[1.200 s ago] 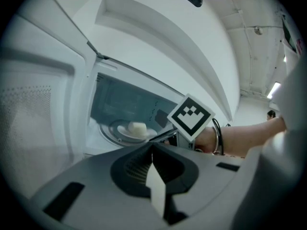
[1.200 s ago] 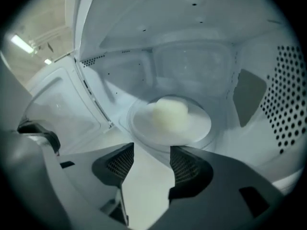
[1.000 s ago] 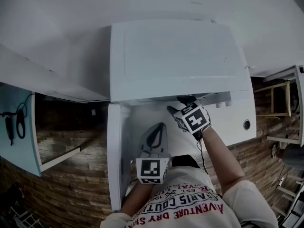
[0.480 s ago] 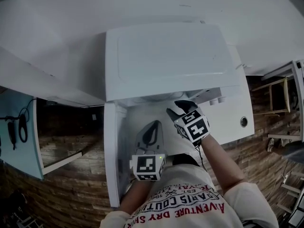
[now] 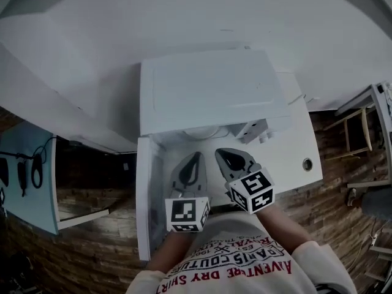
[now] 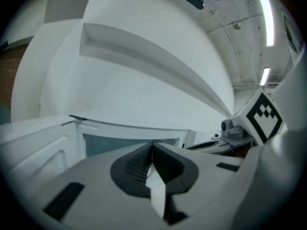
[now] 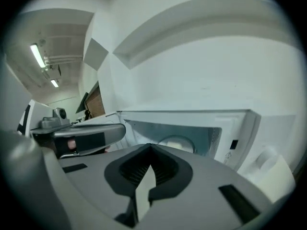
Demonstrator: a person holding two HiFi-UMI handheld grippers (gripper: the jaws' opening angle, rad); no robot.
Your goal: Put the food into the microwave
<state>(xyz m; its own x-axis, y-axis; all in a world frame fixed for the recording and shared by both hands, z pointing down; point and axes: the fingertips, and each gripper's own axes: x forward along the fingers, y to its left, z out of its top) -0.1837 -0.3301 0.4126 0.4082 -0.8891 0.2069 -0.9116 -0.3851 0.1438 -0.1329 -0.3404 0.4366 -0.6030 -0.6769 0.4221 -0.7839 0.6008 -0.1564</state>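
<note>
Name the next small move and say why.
Probably bring the left gripper to the open door and push it shut: a pale round dish already sits inside the microwave, and the right gripper, its jaws just closed on nothing, is outside it.

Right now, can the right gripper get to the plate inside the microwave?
Probably yes. The microwave door stands open and nothing sits between the right gripper and the plate. Its jaws have just closed on nothing, so they would need opening to grab it.

Only readable stuff is the print on the shirt (image 5: pixel 239 259), upside down in the head view: "PARIS COUT…" and "AVENTURE DRY SH…". The smaller lines are too tiny.
</note>
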